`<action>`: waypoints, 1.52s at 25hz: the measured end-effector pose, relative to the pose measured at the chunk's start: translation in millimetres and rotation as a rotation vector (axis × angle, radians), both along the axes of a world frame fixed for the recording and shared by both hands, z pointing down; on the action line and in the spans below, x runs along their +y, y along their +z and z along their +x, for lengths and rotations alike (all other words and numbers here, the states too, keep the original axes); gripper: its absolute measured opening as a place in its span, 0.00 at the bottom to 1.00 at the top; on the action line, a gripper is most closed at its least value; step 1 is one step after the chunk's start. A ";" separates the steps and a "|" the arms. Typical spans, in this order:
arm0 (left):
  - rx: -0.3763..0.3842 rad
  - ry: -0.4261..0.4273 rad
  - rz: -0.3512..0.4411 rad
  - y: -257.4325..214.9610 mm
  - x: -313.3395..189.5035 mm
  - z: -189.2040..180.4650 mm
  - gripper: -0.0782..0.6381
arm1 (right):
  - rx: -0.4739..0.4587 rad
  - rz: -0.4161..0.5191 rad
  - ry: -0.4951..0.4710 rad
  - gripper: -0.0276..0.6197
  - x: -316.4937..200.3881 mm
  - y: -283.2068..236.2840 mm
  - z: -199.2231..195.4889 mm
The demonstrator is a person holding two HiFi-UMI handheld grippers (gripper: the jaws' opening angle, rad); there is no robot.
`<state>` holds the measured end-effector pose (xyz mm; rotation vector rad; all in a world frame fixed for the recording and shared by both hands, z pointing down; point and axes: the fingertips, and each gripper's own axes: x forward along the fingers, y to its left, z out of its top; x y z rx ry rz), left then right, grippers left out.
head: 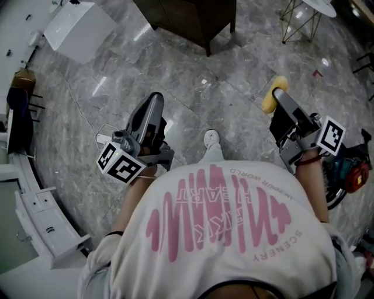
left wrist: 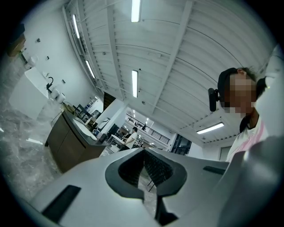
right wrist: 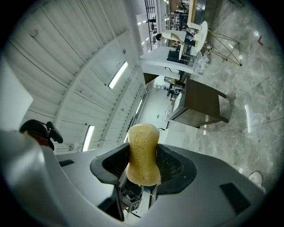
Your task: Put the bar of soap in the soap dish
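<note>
A yellowish bar of soap stands on end between the jaws of my right gripper, which is shut on it. In the head view the soap sticks out past the right gripper, held over the floor at the right. My left gripper is at the left over the floor; its jaws meet at the tips with nothing between them. Both grippers point up and away, towards ceiling and room. No soap dish shows in any view.
Grey marble floor lies below. A dark wooden cabinet stands ahead, a white block far left, a wire-legged table far right. White shelving is at the left. A shoe shows below me.
</note>
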<state>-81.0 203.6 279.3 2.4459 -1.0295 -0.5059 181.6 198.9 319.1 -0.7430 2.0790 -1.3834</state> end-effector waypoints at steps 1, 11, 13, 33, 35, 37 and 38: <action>0.000 0.001 0.002 -2.6 -13.9 -4.7 0.12 | -0.014 0.002 0.000 0.34 -11.7 -3.8 -4.1; 0.011 0.005 0.015 -8.5 -124.3 -45.5 0.12 | -0.028 0.019 0.023 0.34 -116.6 -16.4 -38.9; 0.019 -0.006 0.023 -7.8 -143.4 -55.9 0.12 | -0.018 0.022 0.020 0.34 -135.1 -15.0 -47.5; -0.008 -0.033 0.063 -9.2 -232.3 -80.5 0.12 | -0.014 0.067 0.100 0.34 -215.7 -17.4 -41.3; -0.020 -0.013 0.067 -9.8 -234.7 -75.3 0.12 | -0.020 0.065 0.114 0.34 -214.4 -18.3 -36.8; -0.027 0.021 0.061 -7.7 -237.1 -65.7 0.12 | 0.001 0.062 0.117 0.34 -214.2 -17.9 -32.6; -0.031 0.040 0.053 -5.8 -238.2 -59.6 0.12 | 0.011 0.059 0.121 0.34 -214.8 -17.2 -29.7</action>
